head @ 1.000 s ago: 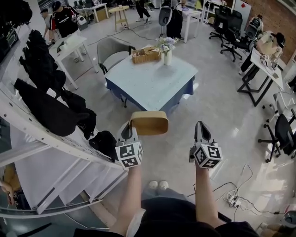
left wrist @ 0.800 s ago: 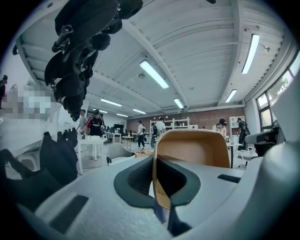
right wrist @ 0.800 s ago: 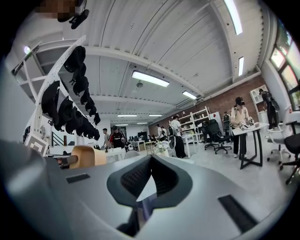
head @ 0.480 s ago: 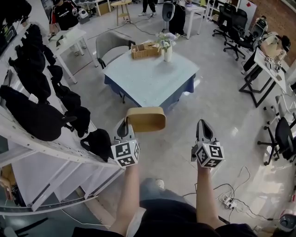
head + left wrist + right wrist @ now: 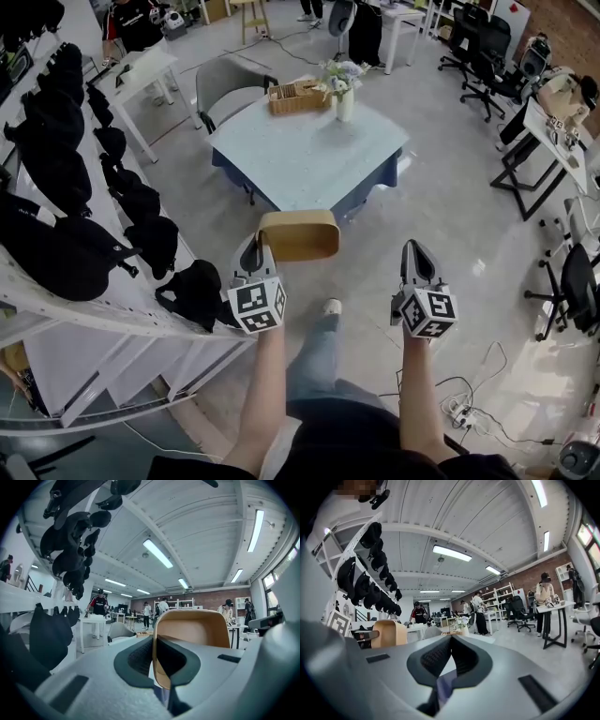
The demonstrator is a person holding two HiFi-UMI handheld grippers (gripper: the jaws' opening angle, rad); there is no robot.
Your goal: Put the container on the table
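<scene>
A tan wooden container (image 5: pixel 299 235) with rounded corners hangs in the air, its rim pinched in my left gripper (image 5: pixel 257 253). In the left gripper view the container (image 5: pixel 190 634) fills the space just beyond the shut jaws, its wall clamped between the dark pads. My right gripper (image 5: pixel 417 258) is held level beside it, shut with nothing in it. The container (image 5: pixel 389 633) shows at the left of the right gripper view. The pale blue table (image 5: pixel 309 155) with its dark blue skirt stands ahead across the grey floor.
A woven basket (image 5: pixel 295 96) and a vase of flowers (image 5: pixel 343 86) sit at the table's far edge, a grey chair (image 5: pixel 228 90) behind it. A white rack with black caps (image 5: pixel 70 178) runs along the left. Office chairs and desks stand at right.
The table has drawn slightly nearer and the rack has slid back on the left as the person steps forward. Both grippers keep their pose, the container still held.
</scene>
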